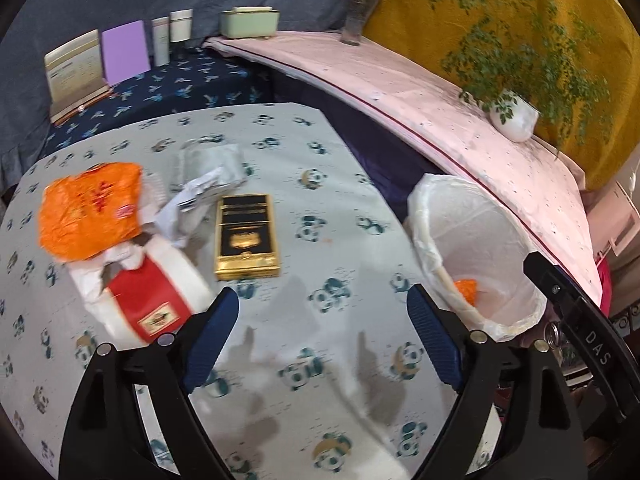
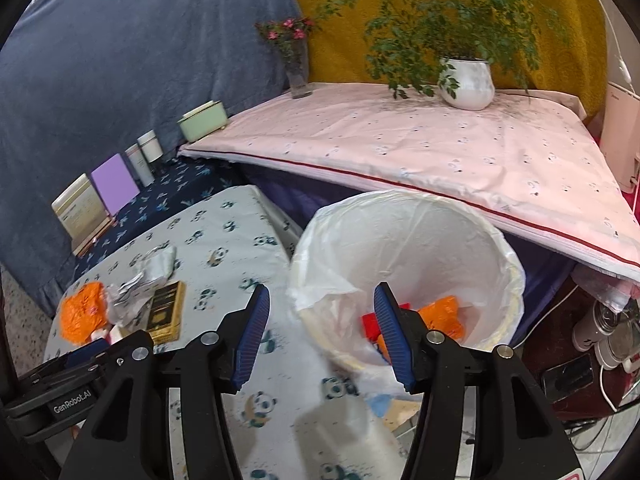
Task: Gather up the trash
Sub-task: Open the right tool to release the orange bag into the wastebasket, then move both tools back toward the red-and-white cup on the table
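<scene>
Hovering over the panda-print tablecloth (image 1: 328, 208), the left gripper (image 1: 322, 322) has its blue pads spread wide with nothing between them. Trash lies in a cluster toward the cloth's left side: an orange wrapper (image 1: 90, 212), a crumpled white paper (image 1: 188, 204), a grey foil bag (image 1: 212, 158) behind it, and a red-and-white package (image 1: 150, 300) just beside the left pad. A black-and-gold box (image 1: 245, 236) lies flat beside the cluster, apart from the pads. Bare cloth stretches from the box to the table's right edge, where the lined trash bin (image 1: 516, 320) stands just off the table.

The right gripper (image 2: 320, 330) is also released and empty, poised at the table edge with one pad in front of the bin's (image 2: 400, 200) mouth. Orange trash (image 2: 444, 316) and a red piece (image 2: 368, 322) lie in its bottom. Behind the bin, a pink-covered surface (image 2: 400, 148) overhangs, its red-piped edge close to the rim.
</scene>
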Tool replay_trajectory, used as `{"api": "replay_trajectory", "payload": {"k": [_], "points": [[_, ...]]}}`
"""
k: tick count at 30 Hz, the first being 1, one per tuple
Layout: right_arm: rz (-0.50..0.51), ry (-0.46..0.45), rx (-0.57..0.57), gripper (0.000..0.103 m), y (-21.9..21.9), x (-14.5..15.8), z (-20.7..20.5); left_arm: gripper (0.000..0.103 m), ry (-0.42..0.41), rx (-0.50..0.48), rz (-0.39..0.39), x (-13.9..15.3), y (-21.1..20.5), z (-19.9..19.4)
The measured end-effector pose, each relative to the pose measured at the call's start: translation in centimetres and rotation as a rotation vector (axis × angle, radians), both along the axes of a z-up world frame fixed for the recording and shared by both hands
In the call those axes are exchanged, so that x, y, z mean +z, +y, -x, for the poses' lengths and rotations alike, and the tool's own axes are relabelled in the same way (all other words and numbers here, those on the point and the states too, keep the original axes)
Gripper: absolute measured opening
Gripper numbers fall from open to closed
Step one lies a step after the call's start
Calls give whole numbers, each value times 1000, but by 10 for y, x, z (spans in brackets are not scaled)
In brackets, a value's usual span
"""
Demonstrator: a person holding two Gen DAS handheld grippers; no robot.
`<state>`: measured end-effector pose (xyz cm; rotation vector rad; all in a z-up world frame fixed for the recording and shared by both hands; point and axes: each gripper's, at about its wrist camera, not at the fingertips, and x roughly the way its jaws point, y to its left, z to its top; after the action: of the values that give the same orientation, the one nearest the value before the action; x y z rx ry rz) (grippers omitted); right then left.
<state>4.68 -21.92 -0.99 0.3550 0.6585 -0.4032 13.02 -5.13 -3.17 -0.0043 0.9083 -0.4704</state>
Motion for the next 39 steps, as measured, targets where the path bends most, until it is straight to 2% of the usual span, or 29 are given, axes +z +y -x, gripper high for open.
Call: {"api": "replay_trajectory", "payload": {"k": [10,24,30,39], "points": [[17,22,126,53,58,1,-12,85,14,135,22,-1,70,2],[25,64,245,53,115,-8,-23,85,58,295,45,-15,148,1],[26,75,271,53,128,-12,-29,85,77,317,45,-18,148,-1],[12,86,254,53,115,-20,-38,85,128,330,20,-28,110,-24]]}}
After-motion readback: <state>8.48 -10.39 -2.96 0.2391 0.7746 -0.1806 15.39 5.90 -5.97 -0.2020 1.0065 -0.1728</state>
